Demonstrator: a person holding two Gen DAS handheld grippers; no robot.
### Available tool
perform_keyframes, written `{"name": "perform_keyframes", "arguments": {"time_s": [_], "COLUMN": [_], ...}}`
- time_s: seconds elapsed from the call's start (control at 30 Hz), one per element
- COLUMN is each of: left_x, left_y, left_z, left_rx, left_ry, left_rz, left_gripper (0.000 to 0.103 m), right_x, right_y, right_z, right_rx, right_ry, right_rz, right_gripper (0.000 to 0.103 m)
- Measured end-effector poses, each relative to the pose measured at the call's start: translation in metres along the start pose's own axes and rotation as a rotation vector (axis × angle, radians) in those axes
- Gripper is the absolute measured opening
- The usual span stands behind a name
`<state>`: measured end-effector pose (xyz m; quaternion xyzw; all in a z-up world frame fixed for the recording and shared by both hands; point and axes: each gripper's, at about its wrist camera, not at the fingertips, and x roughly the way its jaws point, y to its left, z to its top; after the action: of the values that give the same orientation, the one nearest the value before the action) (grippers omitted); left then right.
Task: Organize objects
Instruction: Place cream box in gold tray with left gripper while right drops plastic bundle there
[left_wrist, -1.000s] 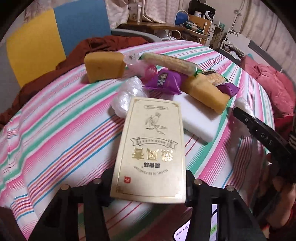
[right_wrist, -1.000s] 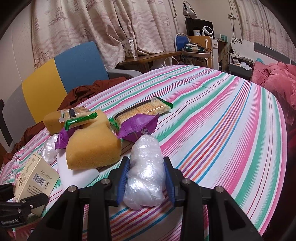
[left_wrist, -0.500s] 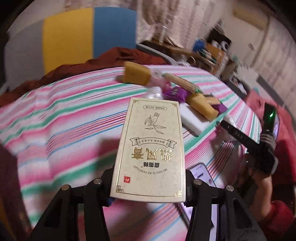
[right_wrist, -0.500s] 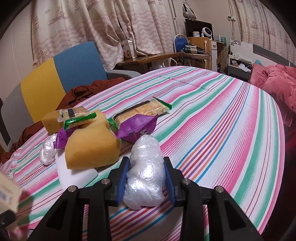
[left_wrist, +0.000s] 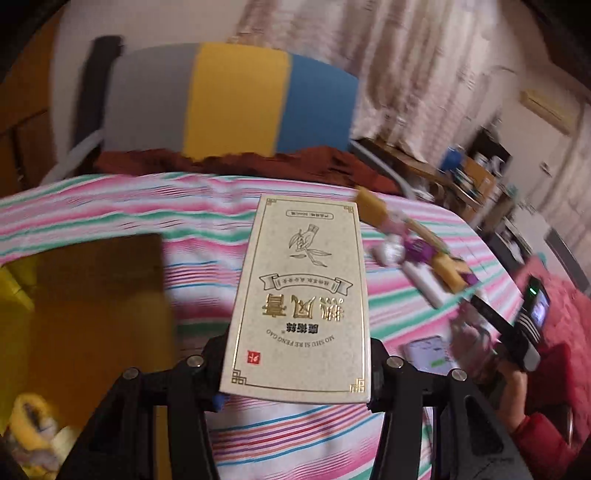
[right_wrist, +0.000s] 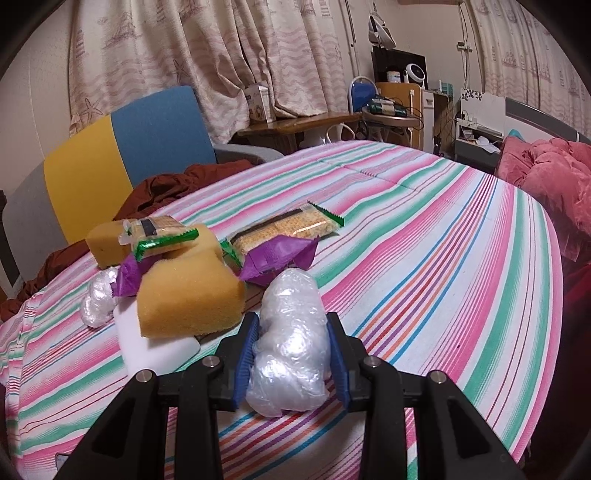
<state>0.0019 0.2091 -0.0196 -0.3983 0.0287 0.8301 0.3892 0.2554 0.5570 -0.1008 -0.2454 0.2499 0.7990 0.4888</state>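
My left tool (left_wrist: 295, 373) clamps a flat, stiff cream box (left_wrist: 301, 295) with gold foil print; my right tool (right_wrist: 291, 354) squeezes a crinkly clear plastic wad (right_wrist: 290, 343)

In the left wrist view, motion blur smeared the brown box (left_wrist: 92, 314) at nine o'clock, and the picture's edge cut it off. The heap of snacks (left_wrist: 417, 251) at two o'clock was too blurred to sort. The cream carton (left_wrist: 301, 295) hid the pads gripping it. In the right wrist view, the big sponge (right_wrist: 188, 299) covered most of the white block (right_wrist: 155, 347).
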Motion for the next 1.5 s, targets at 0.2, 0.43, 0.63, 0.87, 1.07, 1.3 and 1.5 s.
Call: {"name": "perform_keyframes", "arguments": {"time_s": [0.2, 0.43, 0.63, 0.87, 1.07, 1.3, 1.5], "left_x": [-0.018, -0.031, -0.032, -0.027, -0.035, -0.059, -0.084], "left_y": [0.059, 0.109, 0.153, 0.183, 0.185, 0.180, 0.174], "left_z": [-0.007, -0.010, -0.016, -0.021, -0.022, -0.026, -0.034], "left_rx": [-0.100, -0.179, -0.279, -0.351, -0.343, -0.346, -0.343], "left_ry": [-0.009, -0.008, 0.022, 0.069, 0.038, -0.032, -0.089], "left_rz": [0.125, 0.202, 0.250, 0.305, 0.311, 0.378, 0.428], "left_gripper": [0.052, 0.052, 0.052, 0.052, 0.069, 0.090, 0.100], "right_x": [-0.006, -0.027, -0.064, -0.123, -0.166, -0.192, -0.204], "right_y": [0.007, 0.020, 0.043, 0.115, 0.181, 0.237, 0.288], "right_z": [0.002, 0.002, 0.005, -0.009, -0.033, -0.071, -0.109], "right_rx": [-0.034, -0.080, -0.076, -0.207, -0.323, -0.429, -0.561], "right_ry": [-0.011, 0.007, 0.008, -0.005, 0.020, 0.118, 0.224], "right_rz": [0.022, 0.061, 0.201, 0.429, 0.637, 0.796, 0.879], "right_gripper": [0.036, 0.036, 0.036, 0.036, 0.036, 0.036, 0.036]}}
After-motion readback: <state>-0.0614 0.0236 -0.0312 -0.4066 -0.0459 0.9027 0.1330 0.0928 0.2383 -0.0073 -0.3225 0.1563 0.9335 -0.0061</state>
